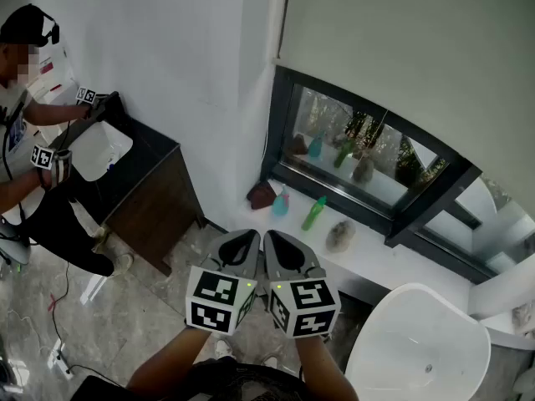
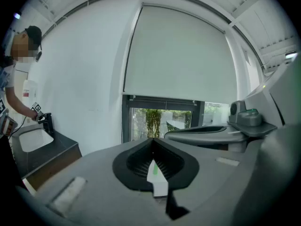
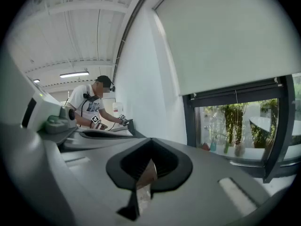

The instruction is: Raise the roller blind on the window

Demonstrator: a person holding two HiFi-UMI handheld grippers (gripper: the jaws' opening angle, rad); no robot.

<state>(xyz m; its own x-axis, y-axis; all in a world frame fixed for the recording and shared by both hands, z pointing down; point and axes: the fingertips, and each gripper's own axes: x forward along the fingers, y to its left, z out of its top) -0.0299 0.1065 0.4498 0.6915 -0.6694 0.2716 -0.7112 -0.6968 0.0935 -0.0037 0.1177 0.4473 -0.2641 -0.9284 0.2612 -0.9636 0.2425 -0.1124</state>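
The pale roller blind (image 1: 401,48) hangs over most of the dark-framed window (image 1: 368,153), leaving only a low strip of glass bare. It also shows in the left gripper view as the blind (image 2: 181,55) and in the right gripper view as the blind (image 3: 225,32). My left gripper (image 1: 242,239) and right gripper (image 1: 277,239) are held side by side in front of me, well short of the window. Both are shut with nothing between the jaws: left gripper (image 2: 153,145), right gripper (image 3: 149,147). I cannot make out a pull cord.
Bottles and small items, among them a green bottle (image 1: 314,213), stand on the white sill (image 1: 376,257). A white rounded fixture (image 1: 418,345) is at lower right. At left a person (image 1: 25,132) with marker grippers works at a sink (image 1: 99,150) on a dark cabinet (image 1: 155,199).
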